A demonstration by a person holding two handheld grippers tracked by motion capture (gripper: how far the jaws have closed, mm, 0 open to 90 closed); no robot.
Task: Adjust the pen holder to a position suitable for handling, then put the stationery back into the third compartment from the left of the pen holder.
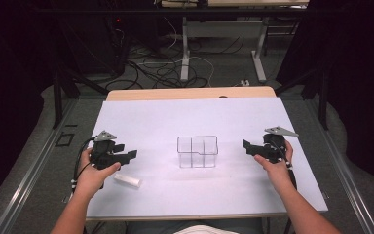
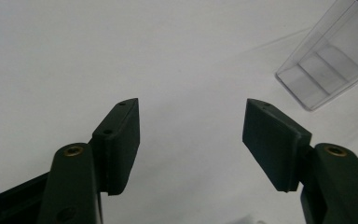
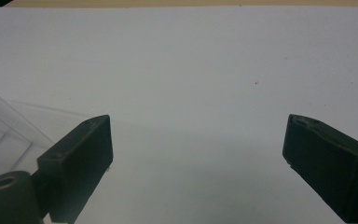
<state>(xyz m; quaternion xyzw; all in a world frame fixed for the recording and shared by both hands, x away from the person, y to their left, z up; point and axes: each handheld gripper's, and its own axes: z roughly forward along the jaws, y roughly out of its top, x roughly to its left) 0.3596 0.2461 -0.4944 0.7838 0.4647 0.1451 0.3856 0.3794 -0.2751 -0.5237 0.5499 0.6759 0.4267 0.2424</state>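
The clear divided box (image 1: 197,151) stands mid-table on the white sheet (image 1: 190,117); its edges are faint, and both gripper views cut it off at the frame edge. The left gripper (image 1: 129,155) and right gripper (image 1: 246,145) flank it, well apart, jaws spread wide and empty. A small white block (image 1: 127,180) lies near the left hand (image 1: 95,175).

my white tabletop (image 1: 209,117) with a tan wooden edge (image 1: 190,92) at twelve o'clock, grey floor (image 1: 224,63) beyond strewn with tangled cables (image 1: 151,68), white legs of another desk (image 1: 185,48) at twelve, black curtains (image 1: 355,58) at three and nine, dim room
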